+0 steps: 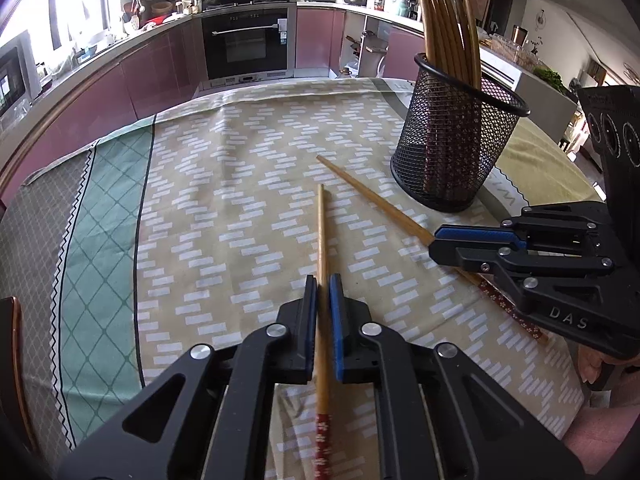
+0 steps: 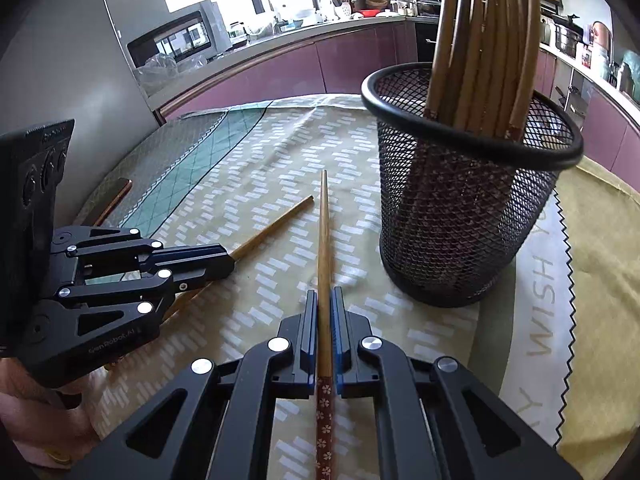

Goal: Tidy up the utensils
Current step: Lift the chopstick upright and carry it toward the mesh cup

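Observation:
Two bamboo chopsticks with red flowered ends lie on the tablecloth. My left gripper [image 1: 323,286] is shut on one chopstick [image 1: 321,236], which points away from me. It also shows in the right wrist view [image 2: 228,258], with its chopstick [image 2: 276,222] sticking out ahead. My right gripper [image 2: 325,300] is shut on the other chopstick [image 2: 323,232]; in the left wrist view the right gripper [image 1: 434,240] sits over that chopstick [image 1: 368,192]. A black mesh holder [image 1: 456,140] [image 2: 464,200] with several chopsticks stands just beyond.
The patterned tablecloth [image 1: 224,184] covers a table [image 2: 592,216]. A chair back [image 1: 16,344] is at the left edge. Purple kitchen cabinets [image 1: 132,76] and an oven [image 1: 245,42] stand behind.

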Action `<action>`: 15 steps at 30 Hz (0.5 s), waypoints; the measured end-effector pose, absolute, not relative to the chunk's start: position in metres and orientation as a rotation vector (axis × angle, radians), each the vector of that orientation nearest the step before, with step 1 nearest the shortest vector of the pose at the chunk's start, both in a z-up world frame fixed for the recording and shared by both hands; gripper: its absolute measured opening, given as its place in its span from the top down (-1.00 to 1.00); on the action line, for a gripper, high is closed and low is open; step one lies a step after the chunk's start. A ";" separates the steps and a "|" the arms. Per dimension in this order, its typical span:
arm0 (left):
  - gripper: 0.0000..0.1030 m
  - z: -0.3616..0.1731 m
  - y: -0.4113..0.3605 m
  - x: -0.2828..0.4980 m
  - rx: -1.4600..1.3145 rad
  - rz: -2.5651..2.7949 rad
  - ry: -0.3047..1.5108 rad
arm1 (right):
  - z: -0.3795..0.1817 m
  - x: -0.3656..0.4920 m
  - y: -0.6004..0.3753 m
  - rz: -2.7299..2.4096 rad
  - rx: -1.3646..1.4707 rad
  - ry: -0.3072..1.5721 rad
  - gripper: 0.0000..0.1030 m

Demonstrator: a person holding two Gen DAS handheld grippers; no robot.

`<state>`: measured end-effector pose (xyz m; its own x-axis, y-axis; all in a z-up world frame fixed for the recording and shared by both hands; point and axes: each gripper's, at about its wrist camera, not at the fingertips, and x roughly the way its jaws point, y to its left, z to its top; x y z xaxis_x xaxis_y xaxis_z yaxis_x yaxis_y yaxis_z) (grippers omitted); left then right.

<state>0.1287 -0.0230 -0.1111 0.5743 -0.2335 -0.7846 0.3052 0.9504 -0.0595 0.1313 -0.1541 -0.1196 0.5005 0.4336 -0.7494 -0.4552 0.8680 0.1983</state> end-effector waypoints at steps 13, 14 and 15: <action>0.86 -0.084 -0.012 0.113 0.026 -0.350 0.854 | -0.100 0.119 -0.158 0.636 0.067 0.848 0.89; 0.86 -0.082 -0.012 0.113 0.021 -0.353 0.849 | -0.098 0.119 -0.157 0.640 0.070 0.844 0.89; 0.86 -0.080 -0.012 0.112 0.015 -0.357 0.844 | -0.096 0.117 -0.156 0.644 0.072 0.838 0.89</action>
